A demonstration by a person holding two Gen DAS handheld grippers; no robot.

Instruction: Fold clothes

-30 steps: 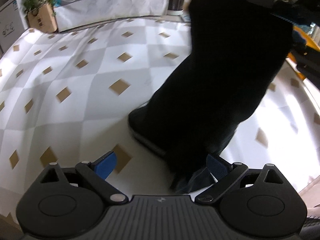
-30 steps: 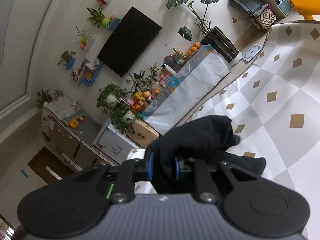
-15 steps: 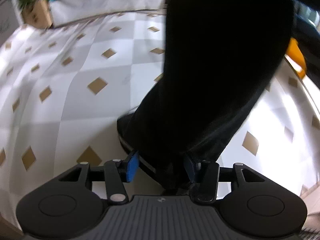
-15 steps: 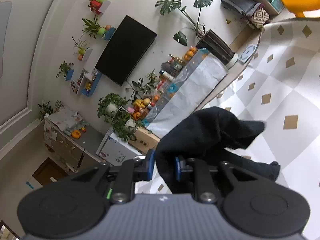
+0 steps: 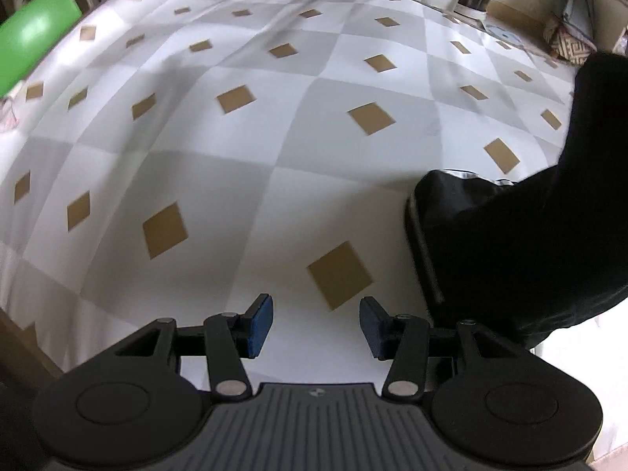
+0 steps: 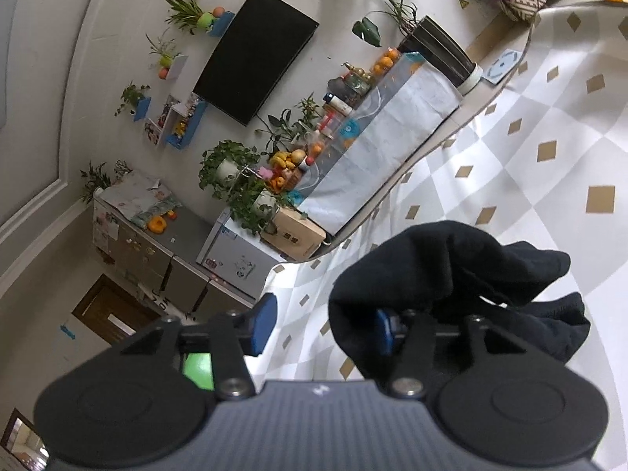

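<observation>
A black garment (image 5: 510, 243) lies bunched on the right side of the checked tablecloth (image 5: 235, 137), one hemmed edge facing my left gripper (image 5: 316, 306). That gripper is open over bare cloth to the left of the garment, with nothing between its blue pads. In the right wrist view the same garment (image 6: 451, 267) drapes over the right finger of my right gripper (image 6: 324, 318). Its jaws are opening. The left pad (image 6: 265, 314) stands apart from the fabric, and the right pad is half hidden under it.
The tablecloth (image 6: 549, 180) runs to a far edge. Beyond that edge are a cardboard box (image 6: 294, 235), a covered sideboard with fruit and plants (image 6: 298, 165) and a wall screen (image 6: 255, 55). A green object (image 5: 35, 35) is off the table's left corner.
My left gripper narrowed its jaws, then slid left off the garment onto bare cloth. My right gripper's jaws have parted, and the black fabric now hangs on one finger.
</observation>
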